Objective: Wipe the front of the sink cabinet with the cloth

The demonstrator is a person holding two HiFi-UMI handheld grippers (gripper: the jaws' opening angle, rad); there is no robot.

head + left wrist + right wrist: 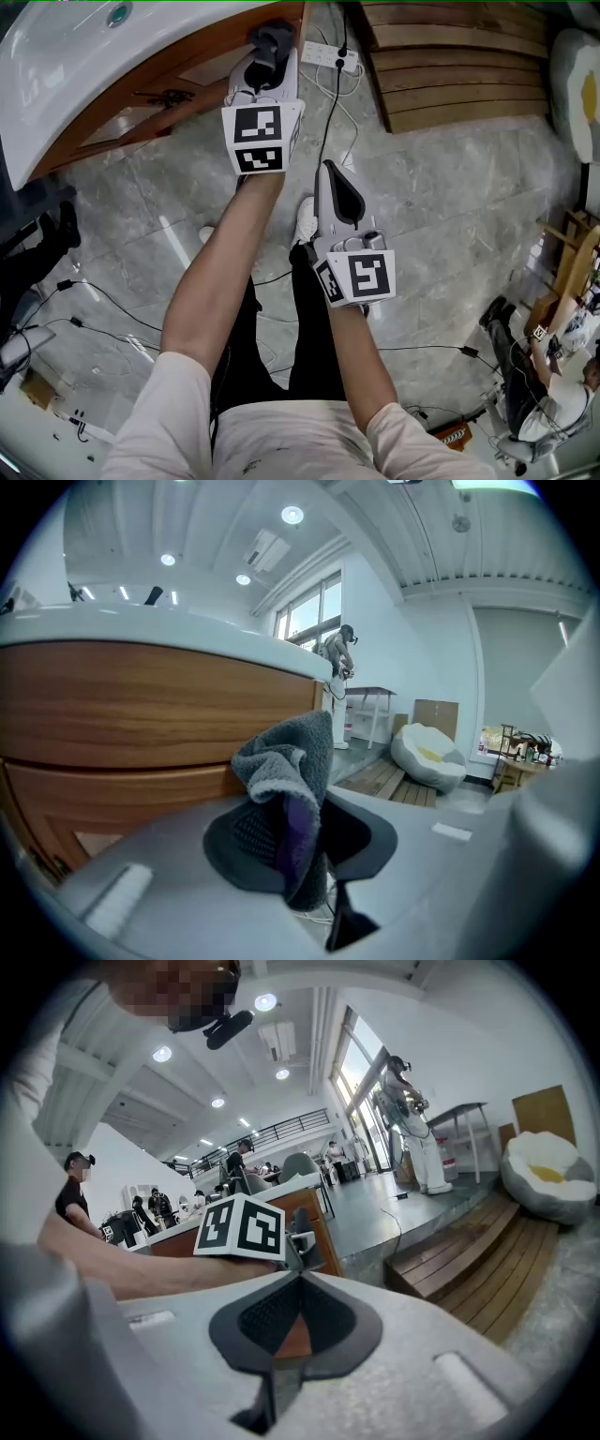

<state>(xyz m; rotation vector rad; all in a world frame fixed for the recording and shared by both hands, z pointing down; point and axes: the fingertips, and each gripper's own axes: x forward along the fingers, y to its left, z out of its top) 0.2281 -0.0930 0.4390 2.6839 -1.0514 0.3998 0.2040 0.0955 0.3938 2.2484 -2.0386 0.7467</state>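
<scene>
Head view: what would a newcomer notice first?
A grey cloth bunched in the left gripper, close to the wooden sink cabinet front at top left. The right gripper is shut on nothing, lower in the middle, above the grey floor.

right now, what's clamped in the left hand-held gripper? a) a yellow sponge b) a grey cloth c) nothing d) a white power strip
B: in the left gripper view the left hand-held gripper has its jaws shut on a bunched grey cloth, held up near the wooden cabinet front.
</scene>
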